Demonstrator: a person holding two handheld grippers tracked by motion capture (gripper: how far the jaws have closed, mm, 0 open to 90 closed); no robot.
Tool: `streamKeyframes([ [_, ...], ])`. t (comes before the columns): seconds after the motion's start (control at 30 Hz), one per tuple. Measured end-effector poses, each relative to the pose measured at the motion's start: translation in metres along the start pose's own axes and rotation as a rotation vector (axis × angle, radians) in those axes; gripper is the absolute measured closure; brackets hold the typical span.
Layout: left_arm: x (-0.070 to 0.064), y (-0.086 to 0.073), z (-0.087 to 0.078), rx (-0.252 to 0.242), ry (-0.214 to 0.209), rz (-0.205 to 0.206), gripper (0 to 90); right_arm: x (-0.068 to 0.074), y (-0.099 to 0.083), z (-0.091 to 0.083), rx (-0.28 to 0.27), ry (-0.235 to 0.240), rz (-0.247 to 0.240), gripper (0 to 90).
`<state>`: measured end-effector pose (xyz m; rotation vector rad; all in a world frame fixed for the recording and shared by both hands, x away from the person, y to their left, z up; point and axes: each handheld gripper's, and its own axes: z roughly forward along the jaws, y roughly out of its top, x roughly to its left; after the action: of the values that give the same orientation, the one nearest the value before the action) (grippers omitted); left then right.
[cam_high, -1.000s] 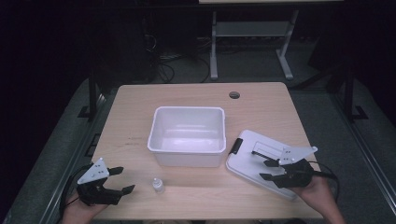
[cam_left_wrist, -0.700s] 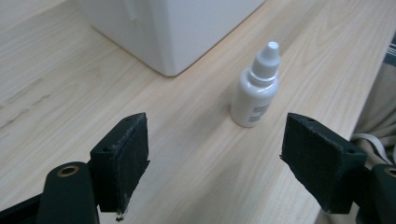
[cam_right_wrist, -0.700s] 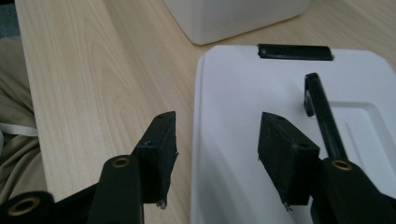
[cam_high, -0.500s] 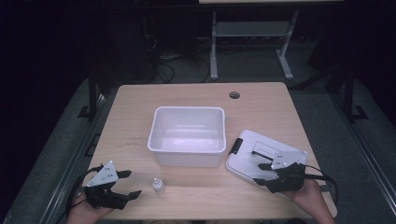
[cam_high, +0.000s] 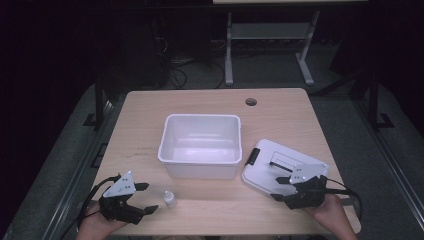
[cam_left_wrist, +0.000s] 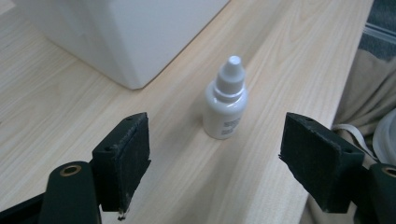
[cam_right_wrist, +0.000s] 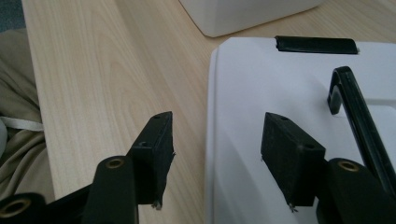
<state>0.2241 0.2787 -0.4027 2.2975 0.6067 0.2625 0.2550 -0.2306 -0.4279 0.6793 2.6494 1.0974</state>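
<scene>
A small white dropper bottle (cam_left_wrist: 225, 103) with a pointed white cap and a printed label stands upright on the wooden table (cam_high: 300, 120), near its front edge, just in front of a white bin (cam_high: 200, 145). The left gripper (cam_left_wrist: 217, 161) faces it, jaws spread wide with nothing between them, bottle untouched. The right gripper (cam_right_wrist: 217, 147), also spread and empty, straddles the edge of a white lid (cam_right_wrist: 280, 93) with black handle and latch.

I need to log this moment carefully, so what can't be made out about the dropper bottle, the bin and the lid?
- Dropper bottle: label print too small and blurred, left gripper view.
- Bin: cut off by the top edge, left gripper view.
- Lid: near corner hidden behind the right gripper, high view.
</scene>
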Motion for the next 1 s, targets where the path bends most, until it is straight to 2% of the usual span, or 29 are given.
streamKeyframes([
  [0.4, 0.0, 0.016, 0.01, 0.063, -0.033, 0.041, 26.7, 0.002, 0.0, -0.004, -0.006, -0.011, -0.013, 42.1],
  [0.57, 0.002, 0.023, 0.017, 0.103, -0.049, 0.06, 28.4, 0.002, -0.001, -0.006, -0.009, -0.012, -0.011, 42.0],
  [1.0, 0.007, 0.03, 0.032, 0.17, -0.081, 0.071, 34.3, 0.002, -0.001, -0.006, -0.004, -0.021, -0.018, 41.8],
])
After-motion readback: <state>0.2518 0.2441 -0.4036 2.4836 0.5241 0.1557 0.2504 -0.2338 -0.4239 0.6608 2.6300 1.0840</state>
